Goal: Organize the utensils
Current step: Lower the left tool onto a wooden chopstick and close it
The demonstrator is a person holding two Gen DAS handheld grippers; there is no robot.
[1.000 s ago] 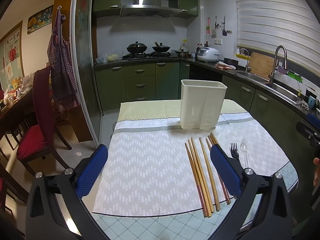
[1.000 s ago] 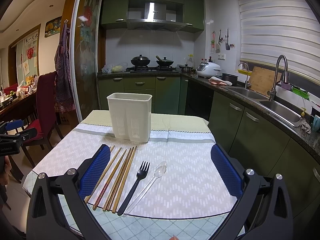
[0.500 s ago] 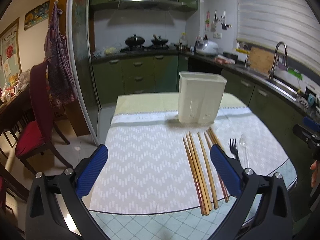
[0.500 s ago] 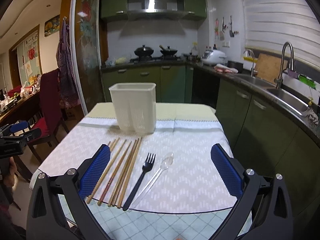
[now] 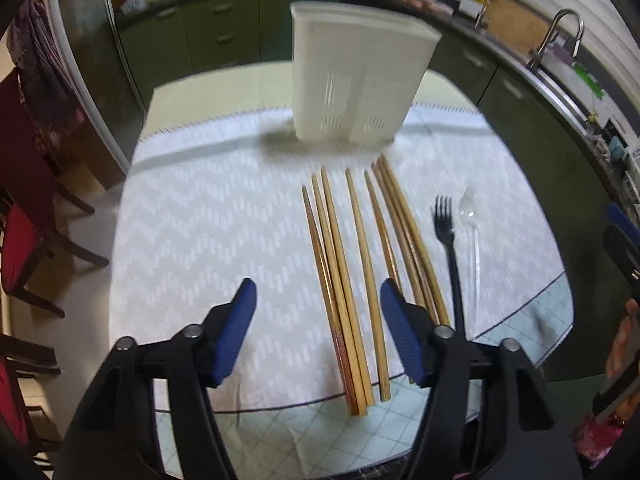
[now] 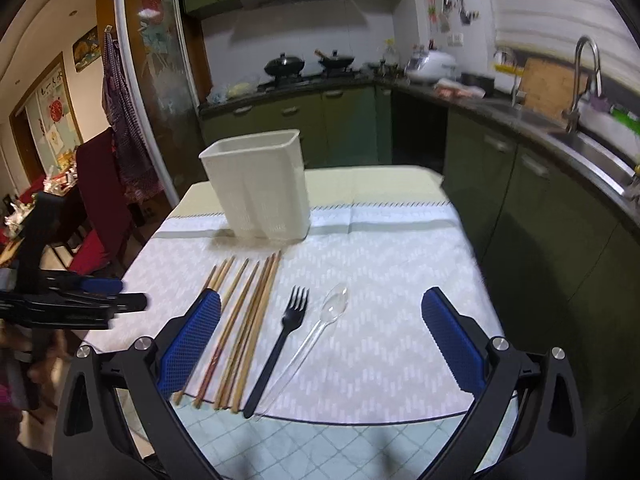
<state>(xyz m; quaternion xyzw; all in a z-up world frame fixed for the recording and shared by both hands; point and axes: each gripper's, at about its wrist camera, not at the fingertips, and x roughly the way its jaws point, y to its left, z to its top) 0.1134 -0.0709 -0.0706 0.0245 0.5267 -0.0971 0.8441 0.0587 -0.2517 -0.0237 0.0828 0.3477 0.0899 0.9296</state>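
Chopsticks (image 5: 348, 276) lie beside a black fork (image 5: 450, 248) and clear spoon (image 5: 472, 236) before the unlabelled white holder (image 5: 356, 80). Left gripper (image 5: 318, 320) half spread over them; right gripper (image 6: 320, 340) spread wide – only its view shows readable-sized wall posters (image 6: 54, 100), characters blurred.

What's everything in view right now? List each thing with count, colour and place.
chopsticks: about eight, brown wood, side by side on the cloth in front of the holder
fork: one, black, right of the chopsticks
spoon: one, clear, right of the fork
utensil holder: one, cream, upright at the cloth's far end
tablecloth: one, white patterned, on the table
woks: two, black, on the stove
left tongs: blue pads, open, over the chopsticks
right tongs: blue pads, open, over fork and spoon
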